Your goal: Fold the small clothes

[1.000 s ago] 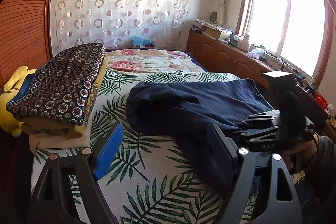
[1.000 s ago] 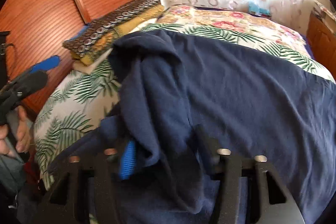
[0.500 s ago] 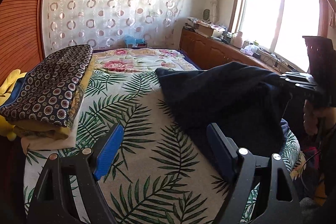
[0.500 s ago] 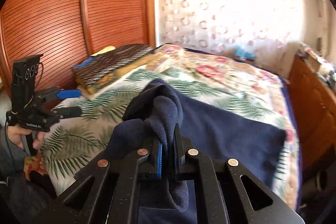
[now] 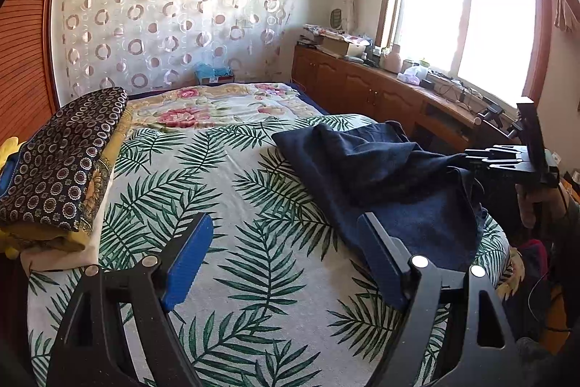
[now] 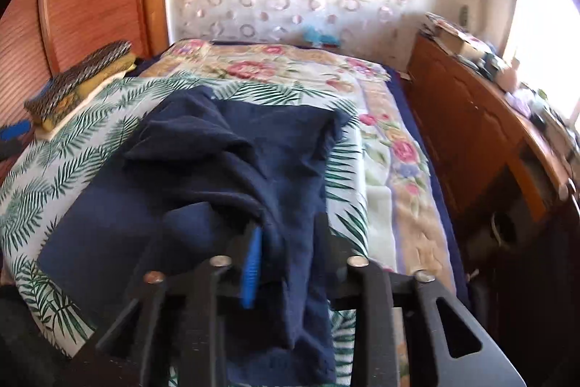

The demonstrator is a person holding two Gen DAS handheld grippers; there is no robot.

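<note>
Lying rumpled on the right half of the palm-leaf bed cover (image 5: 224, 191), the navy garment (image 5: 391, 176) trails a fold off the near edge. The right claw (image 6: 286, 242), tilted down, is opening, that fold still between its pads. The left claw (image 5: 286, 242) hovers wide and empty over the bare cover, angled downward, near the folded stack (image 5: 61, 165).

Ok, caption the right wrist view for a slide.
Right gripper opening, navy garment draped between its fingers, on the leaf-print bed.
</note>
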